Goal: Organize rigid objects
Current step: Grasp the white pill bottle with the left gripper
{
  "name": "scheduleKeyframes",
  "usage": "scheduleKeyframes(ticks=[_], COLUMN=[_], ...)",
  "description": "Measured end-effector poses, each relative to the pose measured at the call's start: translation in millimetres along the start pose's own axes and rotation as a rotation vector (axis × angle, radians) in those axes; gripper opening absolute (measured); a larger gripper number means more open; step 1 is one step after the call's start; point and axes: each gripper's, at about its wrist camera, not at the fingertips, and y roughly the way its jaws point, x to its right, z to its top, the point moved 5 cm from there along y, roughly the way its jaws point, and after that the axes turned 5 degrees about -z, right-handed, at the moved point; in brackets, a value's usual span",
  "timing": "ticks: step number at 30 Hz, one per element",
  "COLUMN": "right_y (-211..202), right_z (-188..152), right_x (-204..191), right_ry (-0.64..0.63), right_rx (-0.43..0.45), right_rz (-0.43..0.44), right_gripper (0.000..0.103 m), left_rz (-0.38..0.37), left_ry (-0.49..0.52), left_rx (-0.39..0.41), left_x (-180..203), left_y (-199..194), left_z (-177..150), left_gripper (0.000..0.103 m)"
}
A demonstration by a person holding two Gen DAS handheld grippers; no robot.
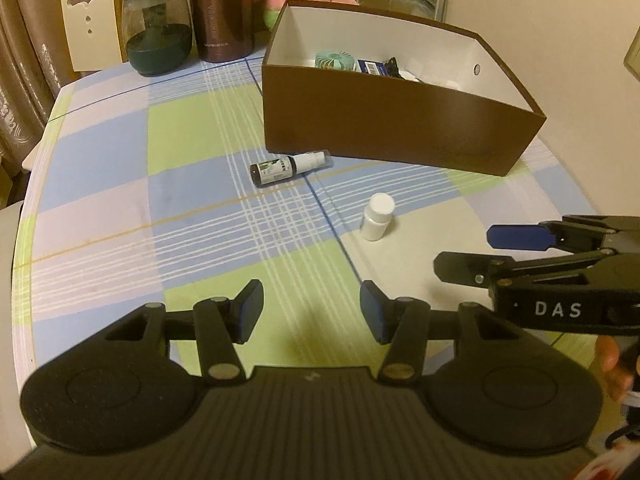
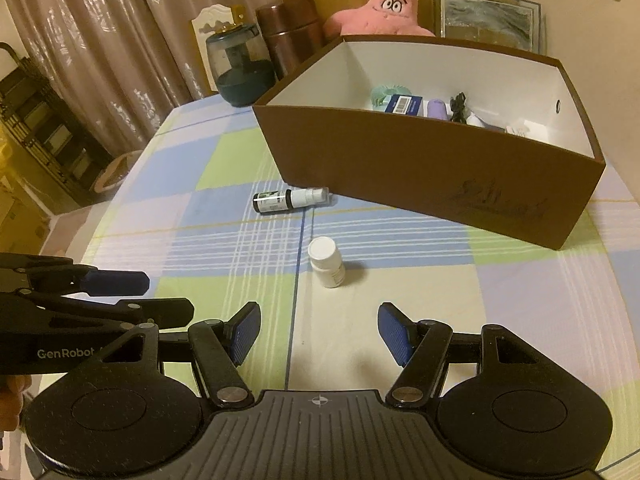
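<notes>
Bottles first: I see a small white pill bottle (image 2: 327, 263) standing upright on the checked cloth of the table (image 2: 500, 292), at the middle of the right wrist frame. Above and left of it, a dark spray bottle (image 2: 291, 200) lies on its side, its clear cap just beside the lower left corner of the brown box (image 2: 432, 176), though I cannot tell if they touch. That box fills the upper right of the frame, open-topped, with small items inside: a mint-green ribbed disc (image 2: 390, 94), a blue barcoded carton (image 2: 406, 105) and a lilac piece (image 2: 437, 109).

My right hand-held gripper (image 2: 318, 334) hangs above the cloth below the pill bottle, jaws wide with nothing between them. My left hand-held gripper (image 1: 311, 310) also stands wide and empty, with both bottles further up its frame.

Behind the box sit a pink star plush (image 2: 394, 4), a brown canister (image 2: 290, 32) and a dark glass jar (image 2: 240, 64).
</notes>
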Motion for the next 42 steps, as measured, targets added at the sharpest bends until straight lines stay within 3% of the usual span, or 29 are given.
scheduleKeyframes(ticks=[12, 26, 35, 42], right_y=[15.5, 44.0, 50.8, 56.3], right_z=[-2.1, 8.2, 15.3, 20.1], right_x=[42.6, 83.5, 86.9, 74.8], right_ry=[0.116, 0.179, 0.17, 0.134], right_rx=[-0.018, -0.037, -0.042, -0.046], right_rz=[-0.097, -0.115, -0.098, -0.069], right_gripper=[0.065, 0.065, 0.065, 0.065], left_rz=[-0.063, -0.092, -0.068, -0.04], left_ry=[0.115, 0.173, 0.183, 0.168], left_rx=[0.002, 0.017, 0.003, 0.024], left_x=[21.3, 48.7, 50.3, 41.4], left_y=[52.4, 115.6, 127.5, 120.3], left_z=[9.5, 35.0, 41.4, 38.0], left_gripper=[0.05, 0.048, 0.024, 0.024])
